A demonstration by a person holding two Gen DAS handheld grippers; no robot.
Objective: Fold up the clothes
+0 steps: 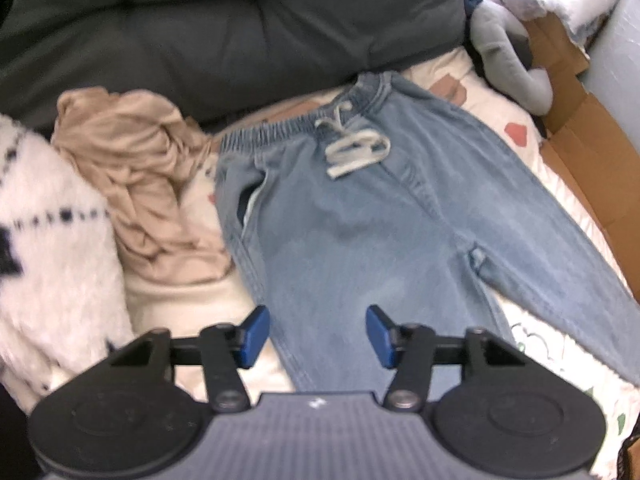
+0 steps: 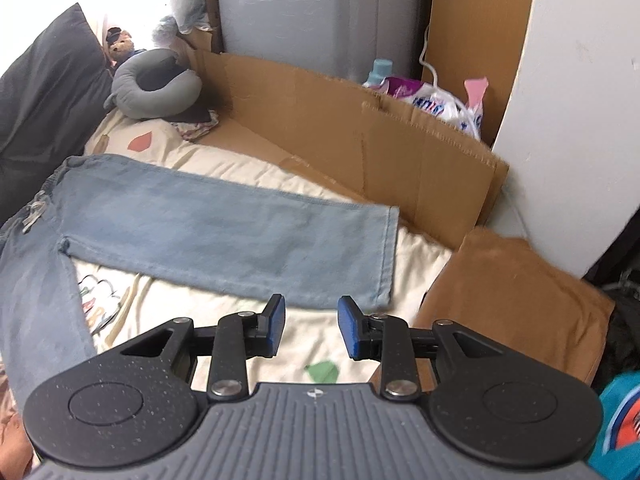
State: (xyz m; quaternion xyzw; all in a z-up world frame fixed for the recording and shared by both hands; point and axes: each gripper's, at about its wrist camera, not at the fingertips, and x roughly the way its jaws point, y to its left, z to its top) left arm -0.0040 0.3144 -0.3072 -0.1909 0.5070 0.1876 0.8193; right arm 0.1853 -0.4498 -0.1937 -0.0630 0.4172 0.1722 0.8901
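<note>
Light blue jeans [image 1: 360, 216] with an elastic waistband and a white drawstring lie flat on a cream printed sheet [image 1: 560, 344], legs spread apart. My left gripper [image 1: 316, 336] is open and empty, hovering over the left leg. In the right wrist view the jeans [image 2: 208, 224] show their right leg stretched to the right, its hem near the cardboard. My right gripper [image 2: 311, 328] is open and empty, just in front of that leg's hem.
A crumpled beige garment [image 1: 140, 176] and a white fuzzy blanket [image 1: 44, 240] lie left of the jeans. A dark cushion [image 1: 224, 28] is behind. A grey neck pillow [image 2: 156, 84], cardboard sheets [image 2: 360, 136] and a folded brown garment [image 2: 516, 300] sit to the right.
</note>
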